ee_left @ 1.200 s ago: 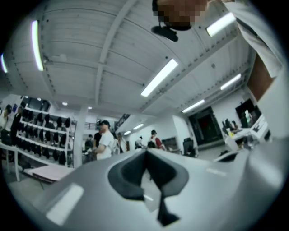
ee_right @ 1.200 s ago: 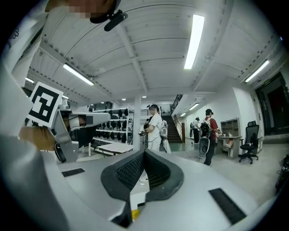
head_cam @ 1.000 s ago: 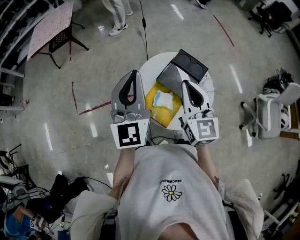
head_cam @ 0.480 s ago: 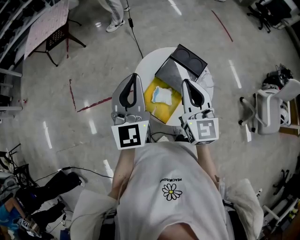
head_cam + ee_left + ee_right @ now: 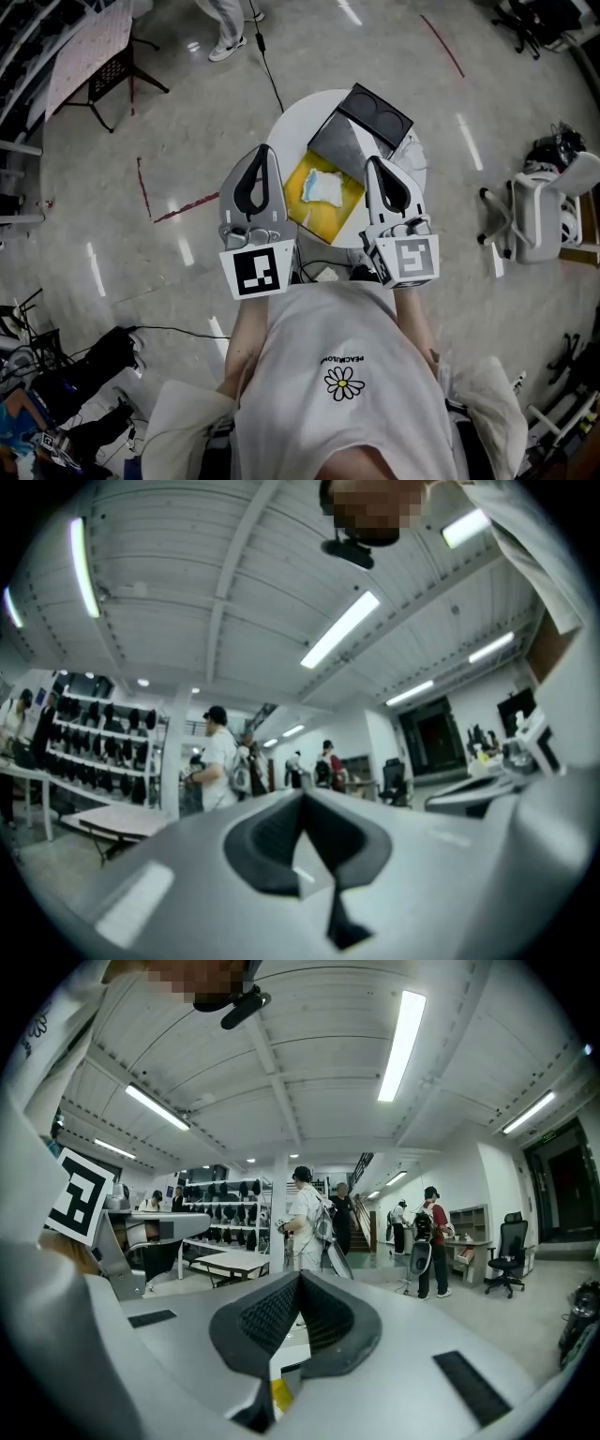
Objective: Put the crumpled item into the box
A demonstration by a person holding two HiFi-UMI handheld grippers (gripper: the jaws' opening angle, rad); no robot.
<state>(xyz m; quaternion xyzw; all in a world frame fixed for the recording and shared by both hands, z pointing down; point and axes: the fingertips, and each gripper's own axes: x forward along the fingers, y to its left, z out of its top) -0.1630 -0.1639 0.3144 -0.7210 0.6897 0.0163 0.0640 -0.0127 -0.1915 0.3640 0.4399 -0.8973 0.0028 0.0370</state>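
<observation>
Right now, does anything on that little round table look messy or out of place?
Only the crumpled pale item, lying loose on the yellow sheet beside the dark box rather than in it. The sheet sits at an angle on the white table. Nothing looks spilled or broken.

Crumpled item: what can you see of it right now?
The crumpled item is a small white wad tinged pale blue, and it looks like paper or thin plastic. It lies loose on the yellow sheet on the round table. It is close beside the box but not in it. Only the sheet appears to touch it.
</observation>
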